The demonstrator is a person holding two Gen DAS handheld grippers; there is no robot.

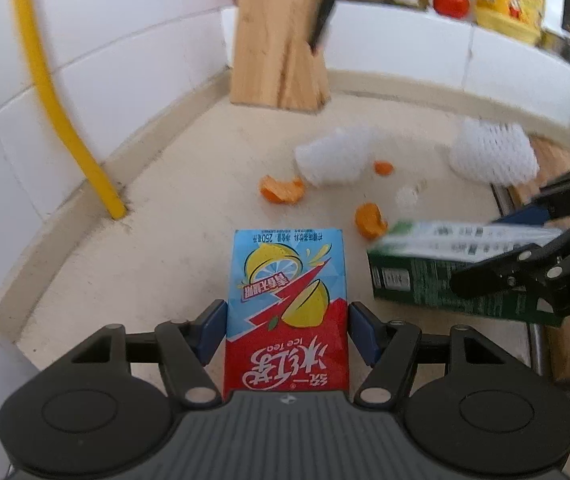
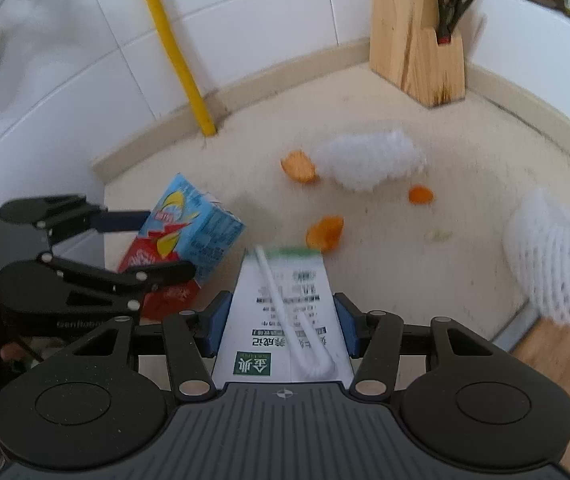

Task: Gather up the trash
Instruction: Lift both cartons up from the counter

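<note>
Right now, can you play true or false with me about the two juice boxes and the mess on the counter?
1. The left gripper holds the ice tea carton. True.
2. The right gripper is empty. False: it is shut on the green and white carton, which has a white straw on its side.
3. Orange peel pieces lie on the counter. True.
4. The knife block is lying flat. False: it stands upright by the tiled wall.
5. Two white foam fruit nets are on the counter. True.
</note>
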